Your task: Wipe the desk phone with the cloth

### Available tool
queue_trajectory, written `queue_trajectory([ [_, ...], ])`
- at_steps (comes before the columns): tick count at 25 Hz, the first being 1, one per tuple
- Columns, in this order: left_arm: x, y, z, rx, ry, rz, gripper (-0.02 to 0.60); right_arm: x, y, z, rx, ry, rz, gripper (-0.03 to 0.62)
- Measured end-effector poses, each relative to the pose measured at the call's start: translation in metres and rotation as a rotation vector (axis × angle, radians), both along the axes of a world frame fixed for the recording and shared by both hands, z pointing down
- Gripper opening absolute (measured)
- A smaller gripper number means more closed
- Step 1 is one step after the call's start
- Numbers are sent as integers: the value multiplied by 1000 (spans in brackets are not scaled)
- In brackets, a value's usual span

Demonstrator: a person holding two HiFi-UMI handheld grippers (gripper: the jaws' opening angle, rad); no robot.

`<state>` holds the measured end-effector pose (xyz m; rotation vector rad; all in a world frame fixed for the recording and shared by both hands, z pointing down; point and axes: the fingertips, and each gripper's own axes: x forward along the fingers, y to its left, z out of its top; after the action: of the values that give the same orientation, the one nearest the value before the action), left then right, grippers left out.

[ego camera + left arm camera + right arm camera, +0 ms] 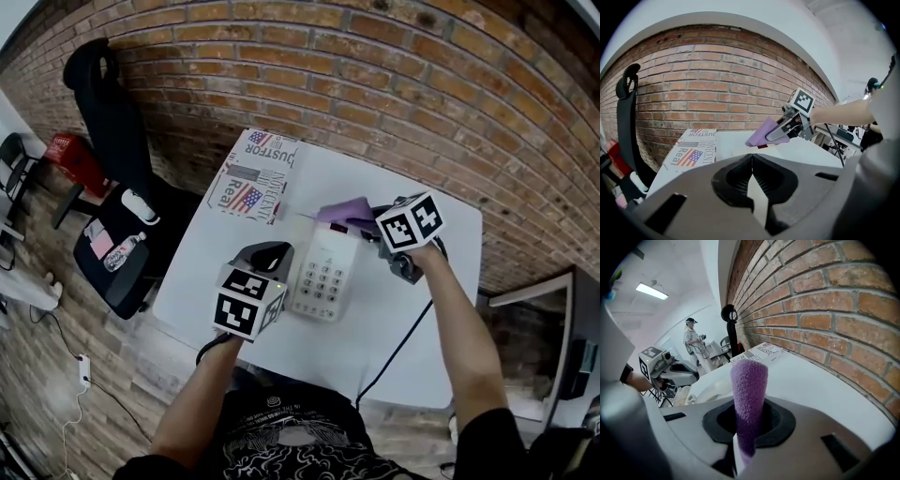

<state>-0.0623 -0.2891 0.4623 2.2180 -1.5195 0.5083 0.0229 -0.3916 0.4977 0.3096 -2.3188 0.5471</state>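
So the cream push-button desk phone [323, 272] sits mid-way on the white rectangular table [403, 319], keypad facing up. The right gripper [370, 221] is clamped on a fuzzy purple cloth [749, 390]. In the right gripper view the cloth is squeezed between the jaws and pokes straight out ahead of them. From the head view the cloth is right over the phone's far end, next to the little dark display. Honestly can't tell if it's actually touching the plastic or just above it.

The left gripper [751, 161] is down at the phone's left side, and its jaws are pressed together at the tips with nothing I can make out pinched in them. There's just a sliver of pale surface showing through the gap lower down.

Other stuff: a flat cardboard box with a flag print [251, 176] lies on the table's far left corner, against the red brick wall [375, 84]. A black office chair [112, 141] stands off to the left of the table.
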Motion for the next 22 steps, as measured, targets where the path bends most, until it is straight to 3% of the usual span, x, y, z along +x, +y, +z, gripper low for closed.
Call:
queue_trajectory([
  [10, 21, -3, -9, 14, 1, 36, 8, 37, -1, -15, 70, -21, 98, 44],
  [22, 36, -9, -33, 50, 10, 88, 9, 62, 16, -74, 201, -172, 304, 44],
])
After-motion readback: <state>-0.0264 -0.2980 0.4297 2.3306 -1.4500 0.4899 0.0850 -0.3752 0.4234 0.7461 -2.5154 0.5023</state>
